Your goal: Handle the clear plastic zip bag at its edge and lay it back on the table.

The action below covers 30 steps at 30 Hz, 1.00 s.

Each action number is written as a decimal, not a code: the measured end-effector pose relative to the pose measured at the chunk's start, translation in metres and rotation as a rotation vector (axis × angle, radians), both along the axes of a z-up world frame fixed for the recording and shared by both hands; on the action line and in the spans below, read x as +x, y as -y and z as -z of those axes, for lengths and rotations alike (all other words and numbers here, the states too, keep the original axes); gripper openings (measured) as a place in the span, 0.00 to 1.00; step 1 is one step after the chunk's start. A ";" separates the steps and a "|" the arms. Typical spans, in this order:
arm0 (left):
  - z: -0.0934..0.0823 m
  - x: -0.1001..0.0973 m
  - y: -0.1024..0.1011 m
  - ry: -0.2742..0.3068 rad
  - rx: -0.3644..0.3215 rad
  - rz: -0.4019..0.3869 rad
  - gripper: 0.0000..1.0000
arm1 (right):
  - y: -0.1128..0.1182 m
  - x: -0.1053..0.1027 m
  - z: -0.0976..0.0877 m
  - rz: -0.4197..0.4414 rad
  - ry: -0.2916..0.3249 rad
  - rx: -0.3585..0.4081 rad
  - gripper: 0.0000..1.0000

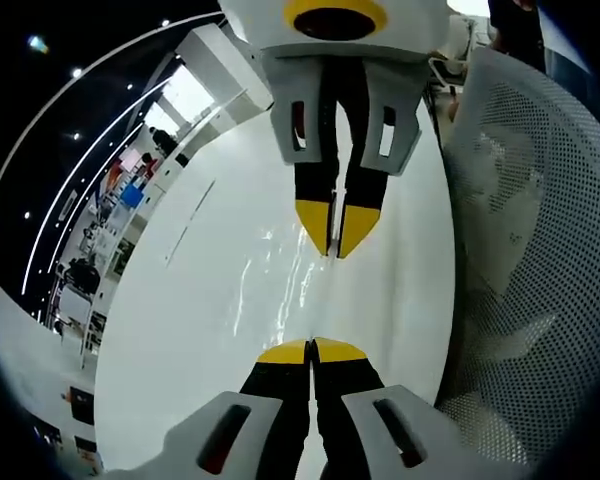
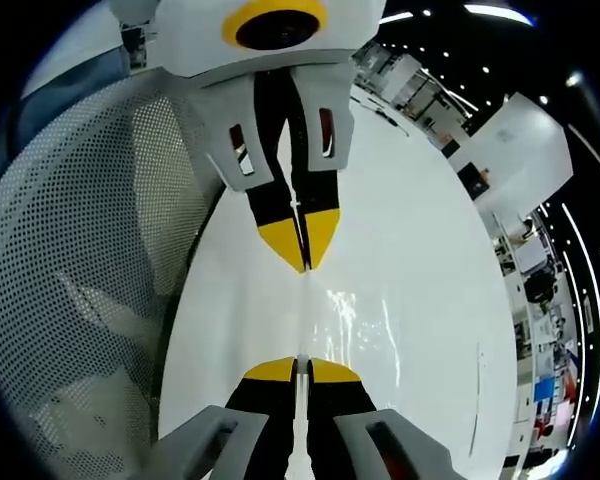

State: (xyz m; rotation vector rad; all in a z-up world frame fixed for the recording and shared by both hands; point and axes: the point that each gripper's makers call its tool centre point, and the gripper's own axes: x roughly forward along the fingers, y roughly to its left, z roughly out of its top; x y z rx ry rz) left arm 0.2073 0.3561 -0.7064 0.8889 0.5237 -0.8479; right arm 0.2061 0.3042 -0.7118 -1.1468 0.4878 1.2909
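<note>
left gripper view, left to right: at 9 o'clock a dim hall with shelves [image 1: 115, 215] and ceiling light strips. centre is the white table [image 1: 180, 330], glossy. the bag [image 1: 280, 270], clear plastic, shows as glints and creases between the two grippers, stretched across the middle of the view above the table. the left gripper [image 1: 311, 350] rises from 6 o'clock, yellow tips pressed together with no gap, pinching the bag's near edge. at 12 o'clock the right gripper [image 1: 337, 235] points down toward it, its yellow tips also closed, on the bag's far edge. the two sets of tips face each other, apart, with the bag spanning the space. at 3 o'clock a white mesh chair back [image 1: 530, 240], just beside the table edge.

right gripper view, left to right: mesh chair [image 2: 80, 270] from 8 to 10 o'clock, against the table rim. table [image 2: 430, 250] through the centre. right gripper [image 2: 300, 368] at 6 o'clock, tips shut on a thin pale edge of the bag [image 2: 355, 320], whose sheen spreads to the 3 o'clock side of the tips. left gripper [image 2: 302, 250] hangs in from 12 o'clock, tips closed on the opposite edge. at 2 to 4 o'clock, shelving [image 2: 535, 300] and light strips in a dark room.

whether the bag touches the table anywhere: cannot tell.
</note>
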 end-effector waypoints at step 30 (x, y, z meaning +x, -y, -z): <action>-0.002 -0.001 -0.005 -0.003 -0.003 -0.021 0.00 | 0.005 0.001 0.002 0.012 -0.008 -0.009 0.00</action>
